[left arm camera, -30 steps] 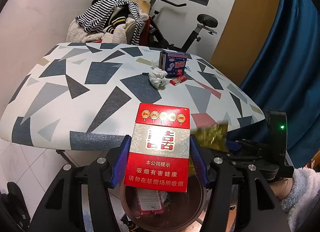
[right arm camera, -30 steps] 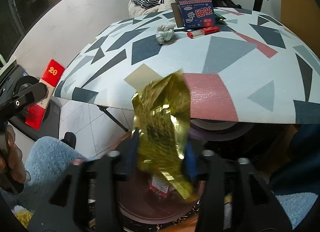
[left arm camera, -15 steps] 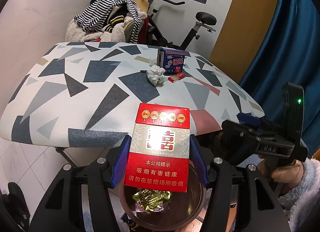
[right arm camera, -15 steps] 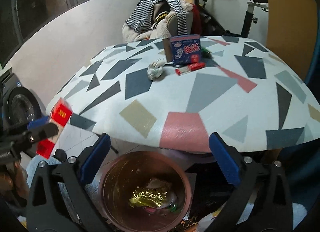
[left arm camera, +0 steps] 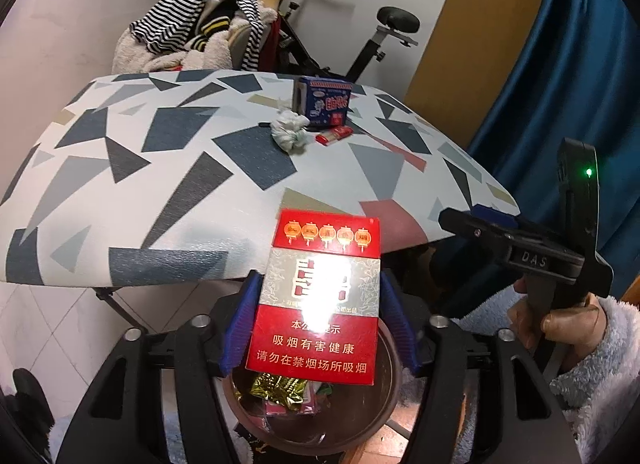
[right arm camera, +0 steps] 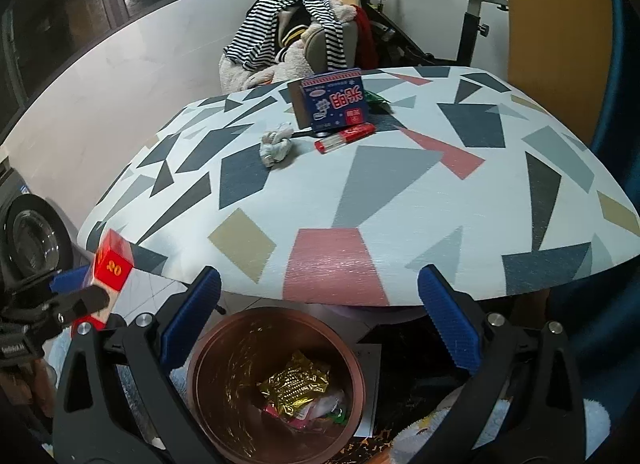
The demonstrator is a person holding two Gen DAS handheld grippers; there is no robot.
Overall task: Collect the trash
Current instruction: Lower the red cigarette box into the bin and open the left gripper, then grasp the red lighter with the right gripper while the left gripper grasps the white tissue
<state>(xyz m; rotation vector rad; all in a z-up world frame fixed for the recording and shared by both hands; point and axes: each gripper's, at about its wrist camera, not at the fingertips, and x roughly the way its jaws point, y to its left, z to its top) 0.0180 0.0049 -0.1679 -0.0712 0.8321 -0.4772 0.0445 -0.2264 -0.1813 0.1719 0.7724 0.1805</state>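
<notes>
Trash collection beside a patterned table (left arm camera: 168,167): the left gripper (left arm camera: 318,324) is poised directly above a round brown bin (left arm camera: 384,404) on the floor at the table's near edge, with a red cigarette pack (left arm camera: 320,304) upright between its blue pads, long axis running away from the camera along the fingers. Its jaws have just been opening and a thin gap seems to show at each side of the pack, so the pack looks released or nearly so; judged from this, it only has to fall straight down, since the bin mouth lies right under it. The right gripper (right arm camera: 320,320) stands spread wide and empty above the same bin, whose rim (right arm camera: 200,360) shows between its fingers. Of the two hands, the left is the one placed for the drop. The right wrist view looks into the bin and shows a crumpled gold foil wrapper (right arm camera: 294,384) on other scraps, and it catches the pack (right arm camera: 112,264) from the side at far left. The left wrist view shows the pack's printed face and the person's hand in a fleecy sleeve (left arm camera: 560,324) gripping the right tool. More trash waits well across the table: a crumpled tissue (right arm camera: 276,145), a blue box (right arm camera: 334,103) and a red lighter (right arm camera: 344,137)
</notes>
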